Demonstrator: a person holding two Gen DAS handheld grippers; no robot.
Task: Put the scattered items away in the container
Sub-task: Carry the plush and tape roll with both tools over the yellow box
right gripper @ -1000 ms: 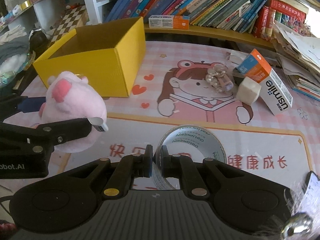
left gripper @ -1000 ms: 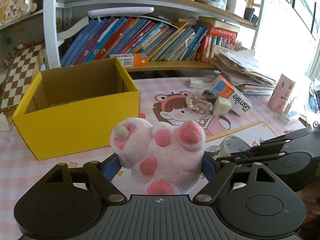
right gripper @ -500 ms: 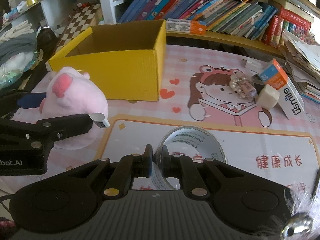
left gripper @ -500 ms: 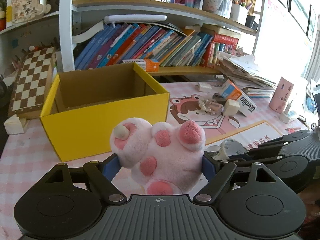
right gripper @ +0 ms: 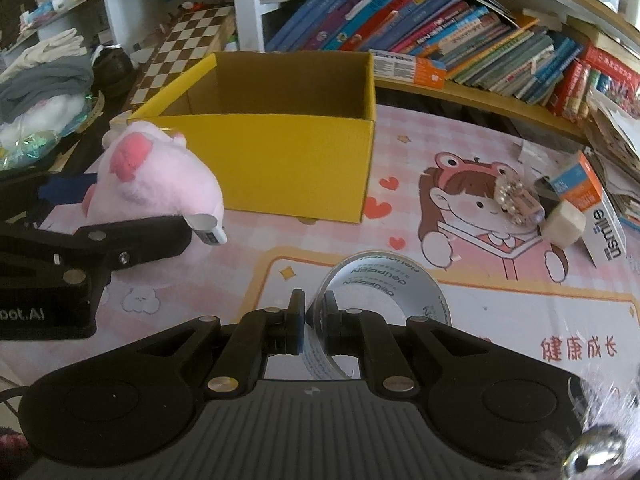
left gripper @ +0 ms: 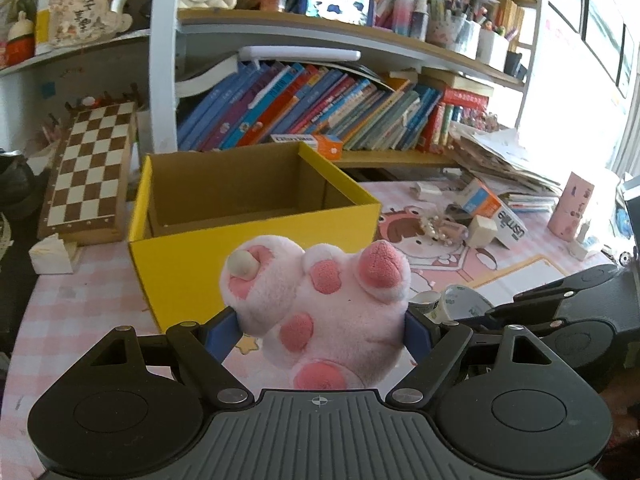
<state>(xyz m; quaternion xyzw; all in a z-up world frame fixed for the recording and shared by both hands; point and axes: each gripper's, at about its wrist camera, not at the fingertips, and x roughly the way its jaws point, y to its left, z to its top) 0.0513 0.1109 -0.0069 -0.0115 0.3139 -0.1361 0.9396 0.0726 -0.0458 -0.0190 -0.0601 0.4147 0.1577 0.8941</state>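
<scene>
plush toy [left gripper: 320,304] clamped btwn left hand-held gripper [left gripper: 320,332] pads, off table.

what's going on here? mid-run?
Mid-tidy. The left gripper is clamped on a pink plush, and the right gripper is shut on the rim of a clear tape roll. Both are held in front of the yellow box, which looks empty from what shows. A toothpaste carton, a white block and a beaded clip still lie on the mat.
</scene>
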